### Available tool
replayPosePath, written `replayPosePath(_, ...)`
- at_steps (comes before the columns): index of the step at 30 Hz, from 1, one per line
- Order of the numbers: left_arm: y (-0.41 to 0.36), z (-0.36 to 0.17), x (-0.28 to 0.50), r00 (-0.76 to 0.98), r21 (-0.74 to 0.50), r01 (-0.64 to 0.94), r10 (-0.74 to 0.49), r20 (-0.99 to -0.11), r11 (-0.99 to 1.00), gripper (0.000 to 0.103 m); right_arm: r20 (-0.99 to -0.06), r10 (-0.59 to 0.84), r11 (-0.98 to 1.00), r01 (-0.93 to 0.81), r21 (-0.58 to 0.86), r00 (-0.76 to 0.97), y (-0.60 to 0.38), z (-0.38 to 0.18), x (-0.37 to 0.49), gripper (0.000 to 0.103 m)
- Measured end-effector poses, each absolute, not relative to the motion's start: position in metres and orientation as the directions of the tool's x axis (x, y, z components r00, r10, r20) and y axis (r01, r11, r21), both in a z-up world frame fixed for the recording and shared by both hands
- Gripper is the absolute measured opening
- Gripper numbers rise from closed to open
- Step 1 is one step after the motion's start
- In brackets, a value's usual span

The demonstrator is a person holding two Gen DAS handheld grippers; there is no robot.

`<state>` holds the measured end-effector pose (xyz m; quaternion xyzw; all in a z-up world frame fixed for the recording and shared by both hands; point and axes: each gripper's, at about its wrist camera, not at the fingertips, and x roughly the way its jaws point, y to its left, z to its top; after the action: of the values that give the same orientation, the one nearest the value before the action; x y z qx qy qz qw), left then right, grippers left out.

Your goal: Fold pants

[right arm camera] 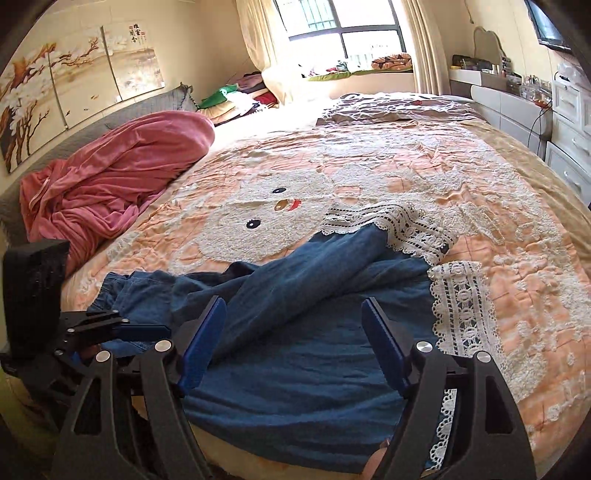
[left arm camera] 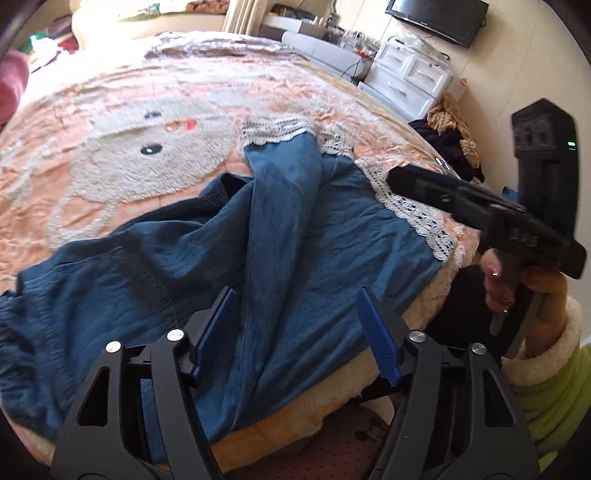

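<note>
One pair of pants point(right arm camera: 314, 332): blue denim-like cloth, wide legs, each cuff trimmed with a broad band of white lace point(right arm camera: 461, 314). Two lace cuffs visible. Pants lie rumpled on the bed point(right arm camera: 498, 206) at its near edge, part of the cloth hanging over the edge. One leg is twisted and lies diagonally across the other, its cuff on the far side. The gathered waist end bunches at the left in the right wrist view. Not flat, many creases and shadowed folds.

Left tool point(left arm camera: 295, 332): blue pads spread wide, released, nothing between them, above the pants near the bed edge. Right tool point(right arm camera: 293, 343): pads also spread apart, released, holding nothing, over the lower leg cloth. In the left wrist view the right tool shows at the right, gripped by one hand point(left arm camera: 517, 291) with painted nails and a fuzzy cream and green sleeve.

Bedspread is peach with one white cartoon bear face. One pink blanket point(right arm camera: 110, 184) heaped at the left by the headboard. Three-panel painting point(right arm camera: 74, 96) on the wall. One window point(right arm camera: 343, 26) with curtains. White drawers point(left arm camera: 410, 77) at the right; one TV point(left arm camera: 439, 18) above them. Pile of dark and tan clothes point(left arm camera: 454, 144) beside the bed.
</note>
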<state>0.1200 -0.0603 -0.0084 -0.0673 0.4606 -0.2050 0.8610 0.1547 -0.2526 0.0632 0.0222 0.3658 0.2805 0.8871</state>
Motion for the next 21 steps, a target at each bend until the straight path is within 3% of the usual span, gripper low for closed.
replayPosePath(5,-0.062,-0.025,0.158,0.461,-0.310,0.251,-0.395,-0.795,0.917,0.052,-0.659,0.492,0.846,-0.490,0.209,0.568,-0.247,0.066,0.178,0.076)
replayPosePath(7,-0.064,-0.028,0.167,0.457,-0.336,0.255,-0.420,-0.784,0.906,0.045,-0.675,0.477,0.850,-0.491,0.192,0.563,-0.240,0.064,0.193,0.076)
replayPosePath(9,-0.063,-0.030,0.172,0.454,-0.356,0.261,-0.440,-0.775,0.897,0.029,-0.694,0.463,0.853,-0.490,0.180,0.552,-0.232,0.062,0.207,0.076)
replayPosePath(11,-0.064,-0.033,0.171,0.455,-0.399,0.281,-0.488,-0.745,0.873,0.023,-0.712,0.444,0.858,-0.488,0.163,0.544,-0.222,0.059,0.224,0.076)
replayPosePath(15,-0.064,-0.037,0.168,0.450,-0.442,0.313,-0.541,-0.711,0.841,0.017,-0.746,0.395,0.861,-0.498,0.099,0.535,-0.195,0.051,0.255,0.076)
replayPosePath(21,-0.070,-0.035,0.162,0.449,-0.459,0.363,-0.583,-0.677,0.811,0.017,-0.812,0.301,0.879,-0.476,0.034,0.499,-0.157,0.029,0.304,0.074)
